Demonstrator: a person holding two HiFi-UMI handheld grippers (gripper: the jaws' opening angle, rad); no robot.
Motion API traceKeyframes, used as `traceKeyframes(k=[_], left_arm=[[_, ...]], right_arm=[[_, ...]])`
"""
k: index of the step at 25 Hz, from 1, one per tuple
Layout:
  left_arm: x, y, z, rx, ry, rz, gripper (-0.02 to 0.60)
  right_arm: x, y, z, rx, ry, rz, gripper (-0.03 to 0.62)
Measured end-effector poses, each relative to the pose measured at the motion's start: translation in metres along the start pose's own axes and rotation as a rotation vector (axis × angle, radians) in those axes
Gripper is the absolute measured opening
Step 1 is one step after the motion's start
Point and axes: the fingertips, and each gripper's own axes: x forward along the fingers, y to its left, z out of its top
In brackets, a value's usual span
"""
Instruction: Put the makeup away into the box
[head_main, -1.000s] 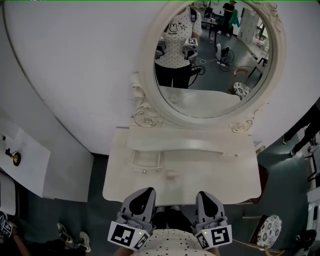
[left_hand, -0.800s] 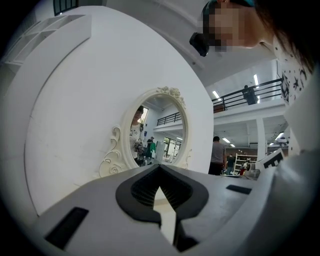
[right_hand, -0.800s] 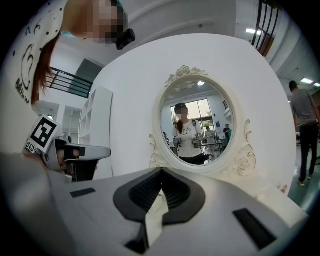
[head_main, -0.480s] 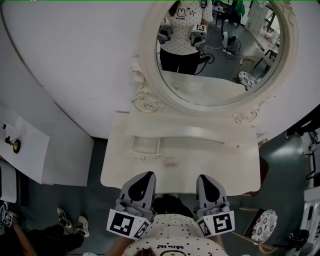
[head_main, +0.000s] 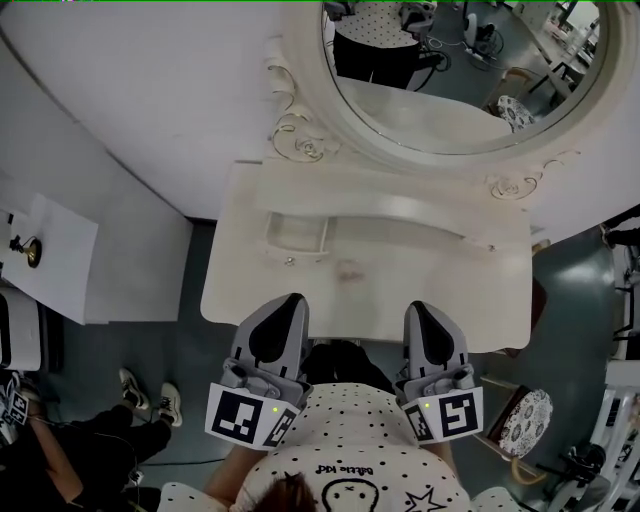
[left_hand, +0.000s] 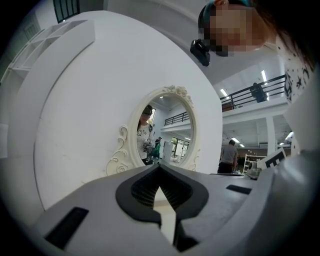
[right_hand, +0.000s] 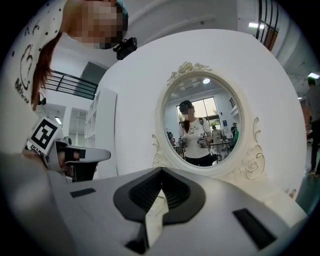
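A cream dressing table (head_main: 455, 300) stands under an oval mirror (head_main: 460, 90). On its raised back shelf sits a small open box-like compartment (head_main: 297, 236). A small pale pinkish spot (head_main: 348, 268) lies on the tabletop; I cannot tell what it is. My left gripper (head_main: 285, 299) and right gripper (head_main: 425, 307) hover side by side over the table's front edge, pointing at the mirror. Both are shut with nothing between the jaws. The left gripper view shows the left gripper (left_hand: 160, 167) with tips together, and the right gripper view shows the same for the right gripper (right_hand: 161, 172).
A curved white wall (head_main: 130, 110) backs the table. A white cabinet (head_main: 50, 260) stands at the left, with another person's shoes (head_main: 150, 395) on the floor below it. A patterned round stool (head_main: 525, 422) sits at the lower right.
The head view has tipped down: mirror and table have slid up in the picture. Both grippers stay shut at the table's front edge.
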Motion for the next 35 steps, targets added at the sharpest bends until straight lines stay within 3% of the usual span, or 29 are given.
traceKeyframes(k=[5, 11, 15, 19, 28, 35], left_arm=[[0.003, 0.001, -0.001, -0.004, 0.004, 0.006, 0.005], [0.010, 0.003, 0.000, 0.000, 0.007, 0.015, 0.005], [0.015, 0.002, -0.001, -0.004, 0.012, 0.025, 0.005], [0.020, 0.003, -0.003, -0.009, 0.022, 0.038, 0.005], [0.038, 0.017, -0.010, -0.018, 0.056, 0.083, 0.005], [0.052, 0.028, -0.016, -0.035, 0.083, 0.112, 0.005]], right_arm=[[0.003, -0.001, -0.001, 0.001, 0.007, 0.010, 0.006], [0.019, -0.002, -0.009, -0.041, 0.042, 0.084, 0.011], [0.042, -0.005, -0.030, -0.135, 0.123, 0.163, 0.107], [0.069, -0.006, -0.062, -0.210, 0.222, 0.273, 0.124], [0.125, 0.001, -0.168, -0.273, 0.509, 0.490, 0.169], [0.145, 0.008, -0.223, -0.402, 0.644, 0.610, 0.186]])
